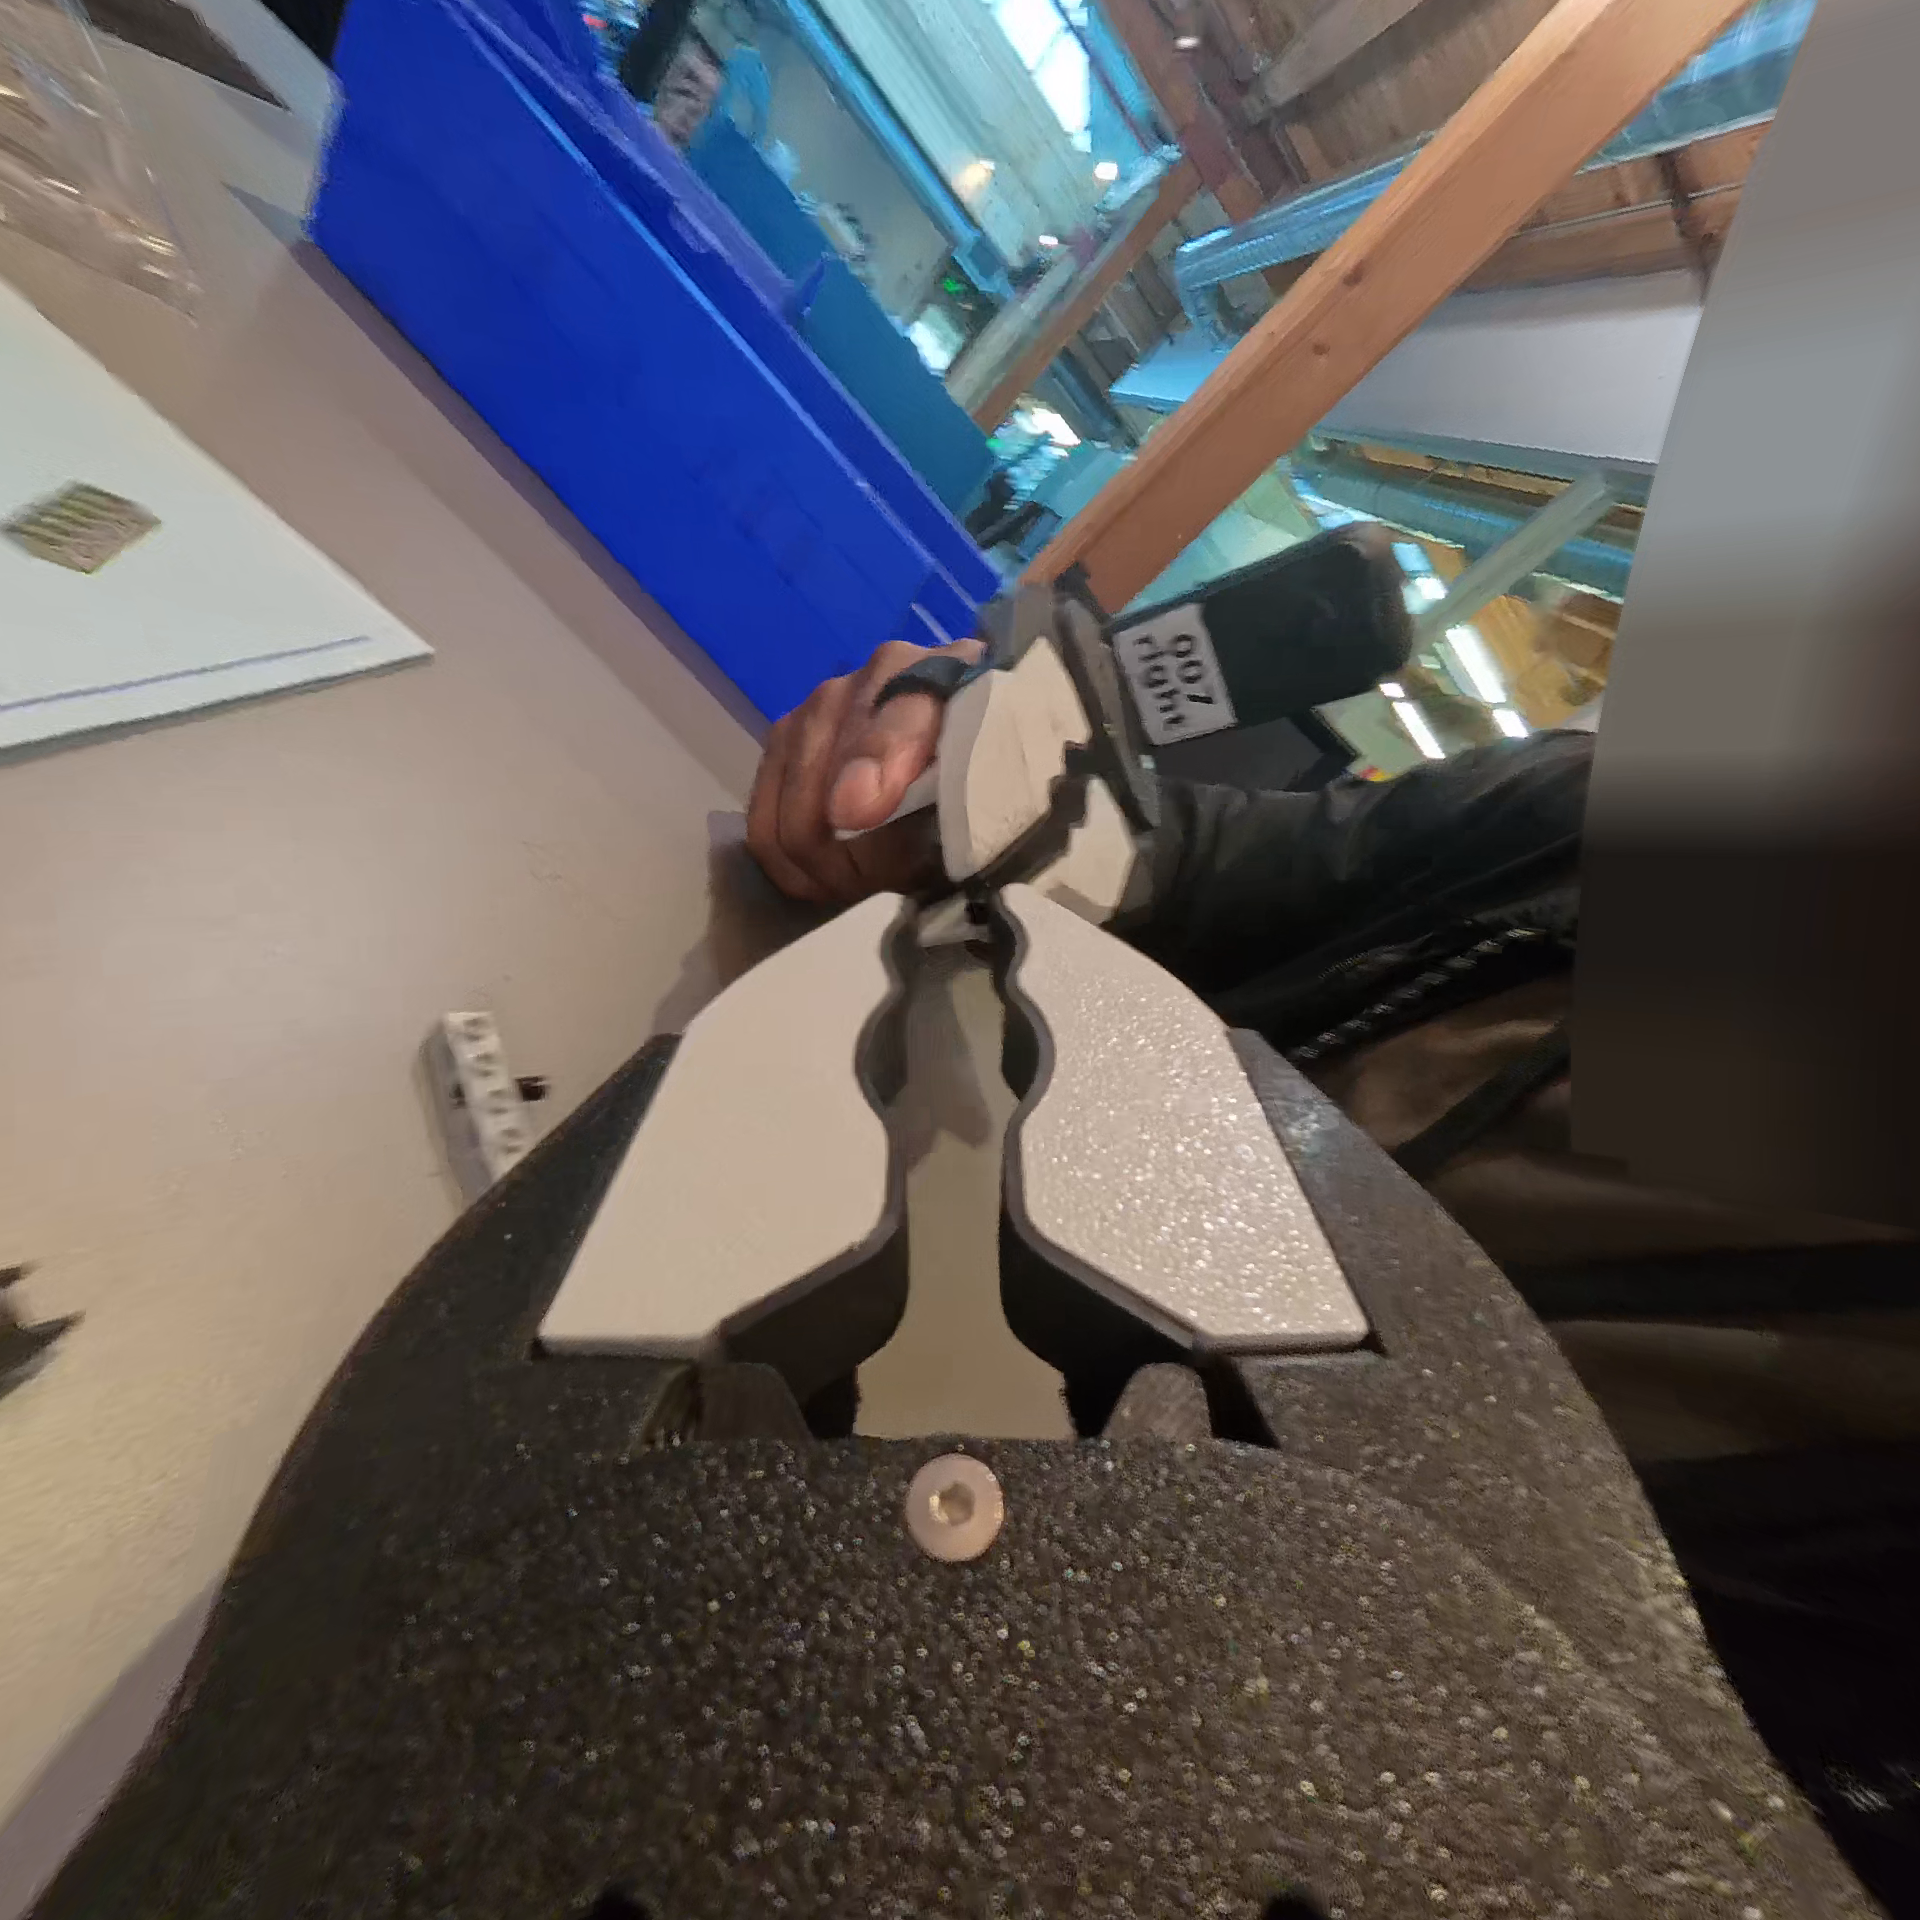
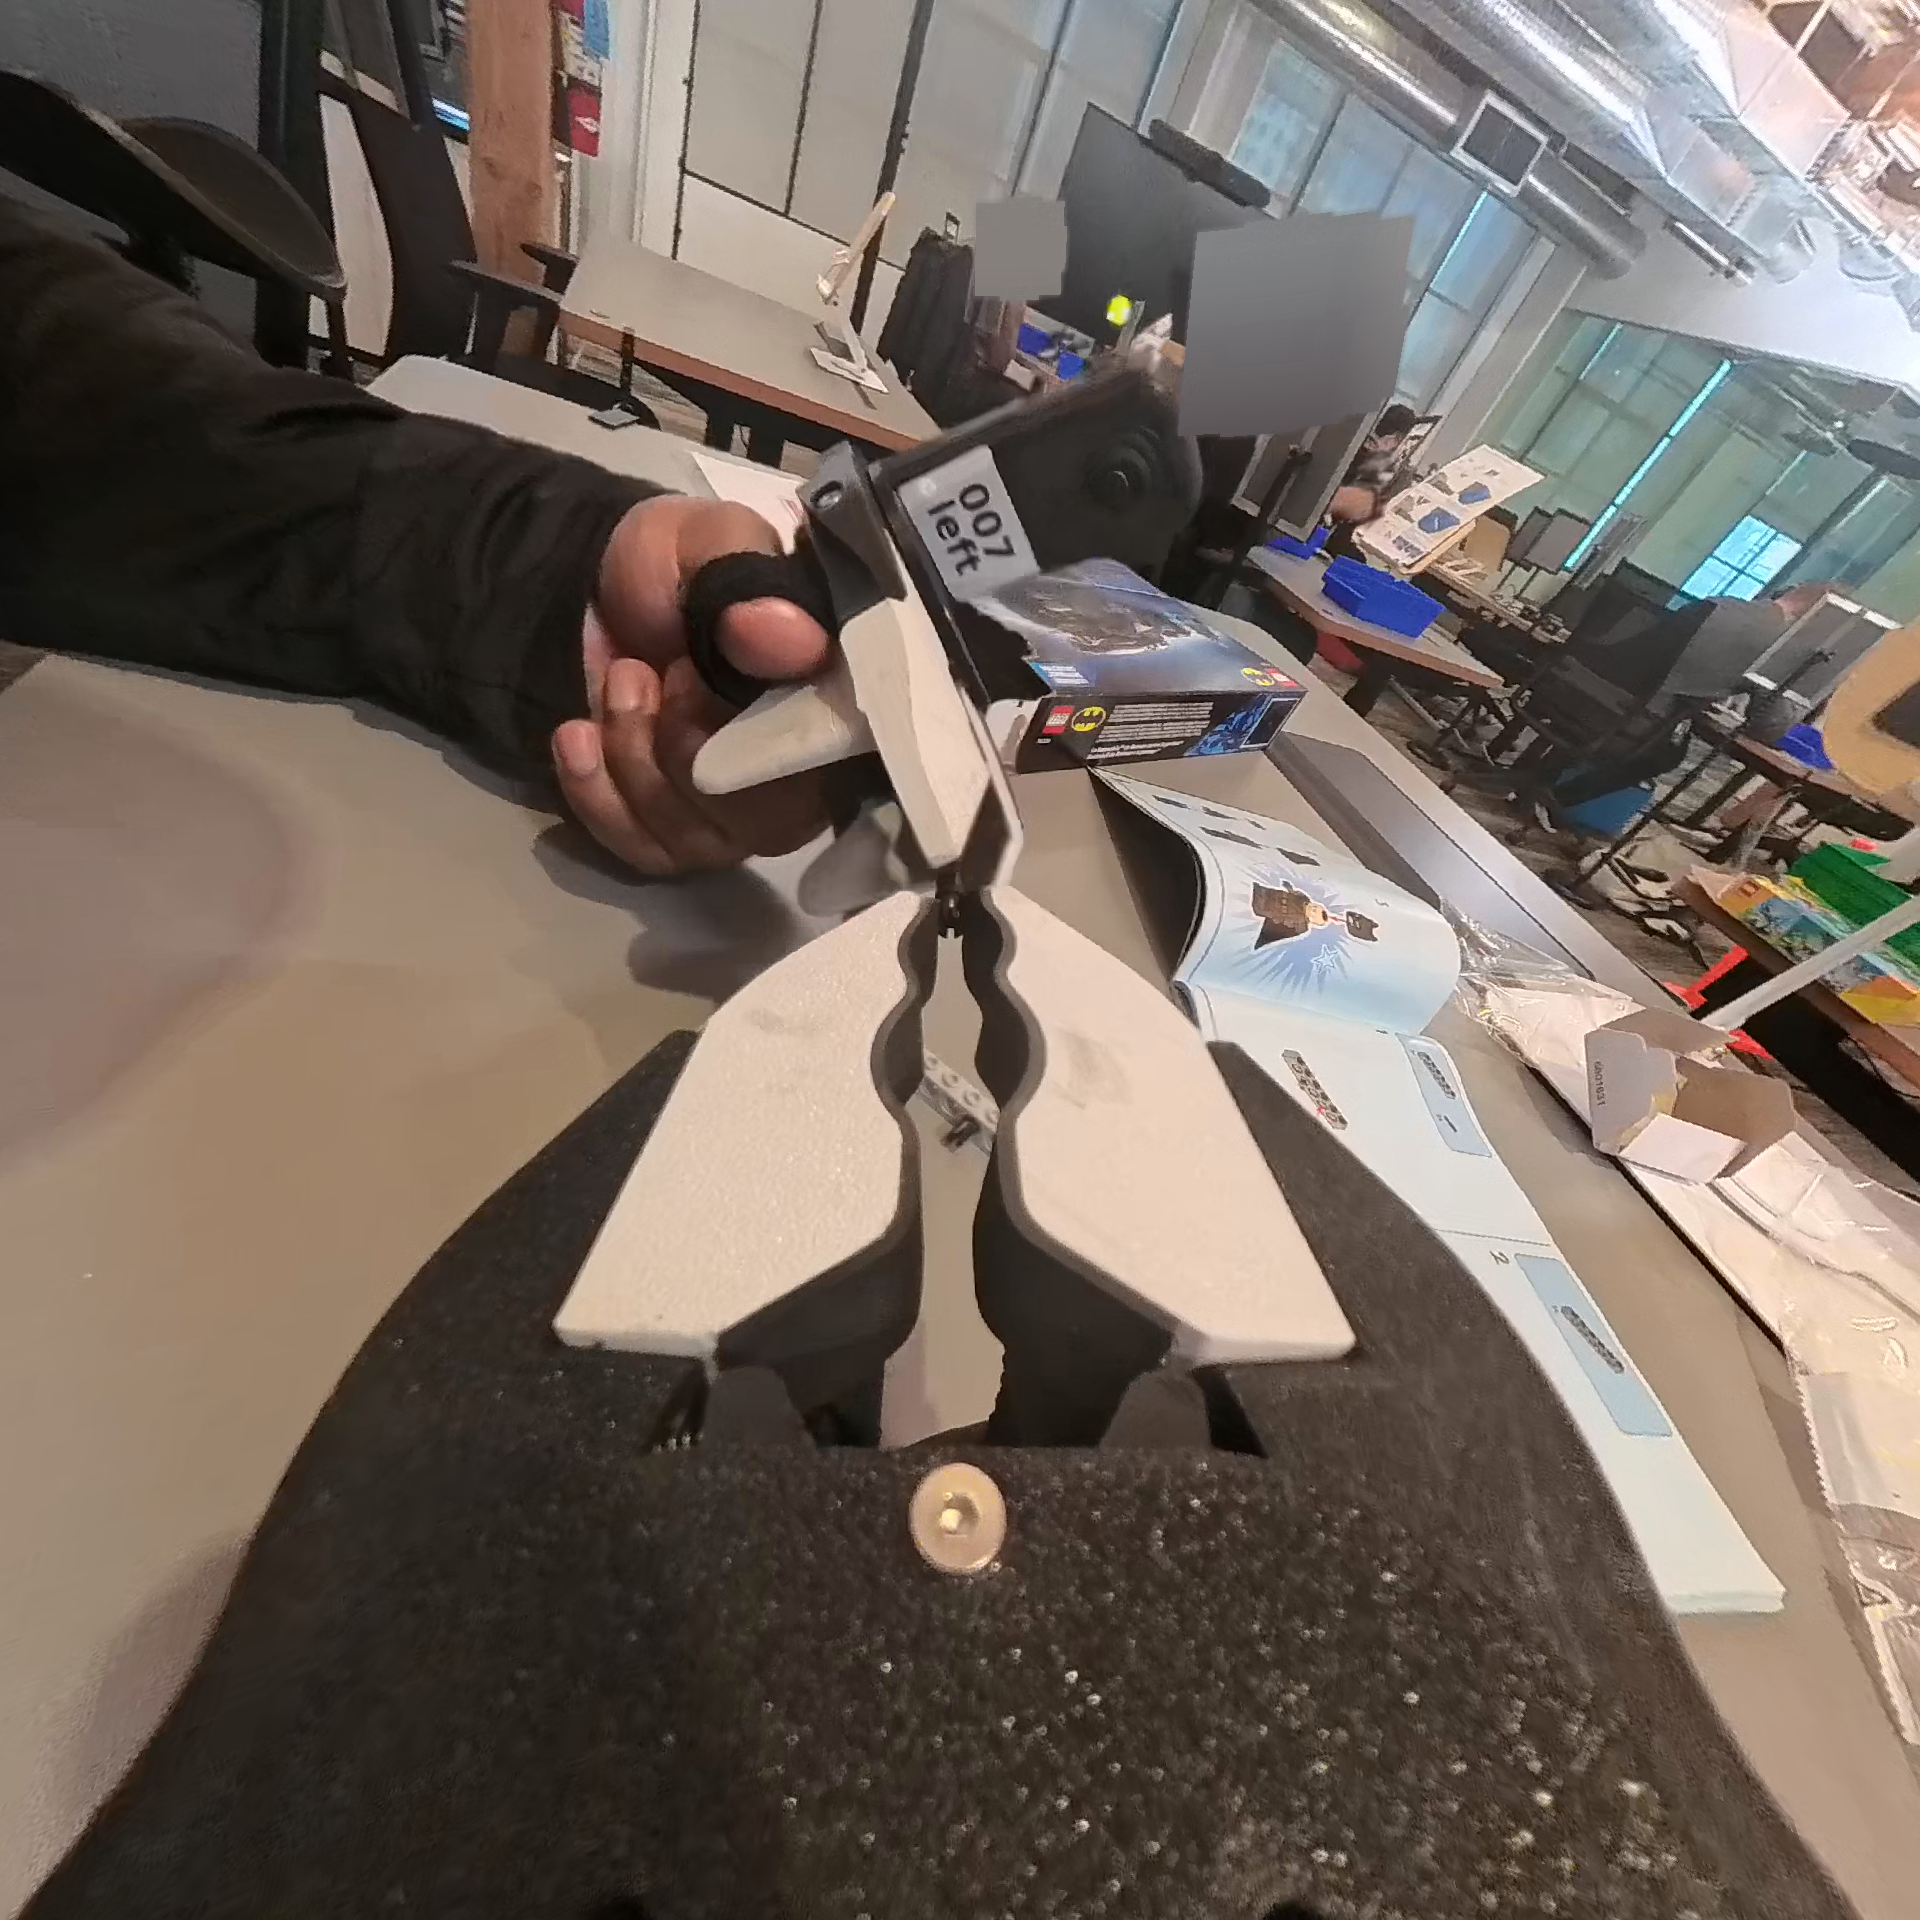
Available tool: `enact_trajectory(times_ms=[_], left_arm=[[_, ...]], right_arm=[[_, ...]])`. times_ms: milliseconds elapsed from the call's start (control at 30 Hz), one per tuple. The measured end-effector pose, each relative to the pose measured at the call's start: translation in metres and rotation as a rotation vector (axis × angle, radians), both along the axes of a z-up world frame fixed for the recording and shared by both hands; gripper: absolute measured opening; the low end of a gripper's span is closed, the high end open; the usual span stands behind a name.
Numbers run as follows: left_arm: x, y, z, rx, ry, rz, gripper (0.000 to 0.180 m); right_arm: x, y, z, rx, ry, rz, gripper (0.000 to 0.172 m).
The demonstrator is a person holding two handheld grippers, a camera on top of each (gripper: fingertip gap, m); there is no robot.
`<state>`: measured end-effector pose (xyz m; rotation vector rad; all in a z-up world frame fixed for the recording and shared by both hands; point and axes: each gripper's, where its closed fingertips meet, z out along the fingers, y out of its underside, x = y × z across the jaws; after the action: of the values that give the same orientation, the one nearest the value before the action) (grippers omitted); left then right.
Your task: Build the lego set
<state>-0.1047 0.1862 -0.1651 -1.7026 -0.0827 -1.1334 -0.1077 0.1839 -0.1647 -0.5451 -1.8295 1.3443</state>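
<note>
Grey table (image 2: 260, 1039), booklet (image 2: 1351, 966) open; office desks (image 2: 727, 343) behind.

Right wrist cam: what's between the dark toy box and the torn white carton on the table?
An open instruction booklet, then a crumpled clear plastic bag next to the carton. Seen in the right wrist view.
</note>
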Motion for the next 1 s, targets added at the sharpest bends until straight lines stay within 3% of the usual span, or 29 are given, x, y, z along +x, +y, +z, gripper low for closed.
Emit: enact_trajectory(times_ms=[200,300,400,667,1000], left_arm=[[-0.037,0.002,-0.040,-0.196,0.442,0.204,0.038],[-0.047,-0.008,-0.063,-0.329,0.709,0.210,0.039],[-0.042,-0.013,-0.073,-0.365,0.849,0.167,0.038],[-0.042,-0.013,-0.095,-0.421,1.011,0.141,0.026],[-0.042,-0.009,-0.095,-0.400,1.016,0.165,0.008]], right_arm=[[-0.009,0.013,-0.003,0.009,-0.021,-0.088,0.005],[-0.013,0.018,-0.006,0.023,-0.043,-0.126,0.005],[-0.016,0.020,-0.009,0.033,-0.062,-0.150,0.005],[-0.017,0.018,-0.017,0.103,-0.071,-0.167,0.005],[-0.016,0.015,-0.023,0.149,-0.077,-0.161,0.005]])
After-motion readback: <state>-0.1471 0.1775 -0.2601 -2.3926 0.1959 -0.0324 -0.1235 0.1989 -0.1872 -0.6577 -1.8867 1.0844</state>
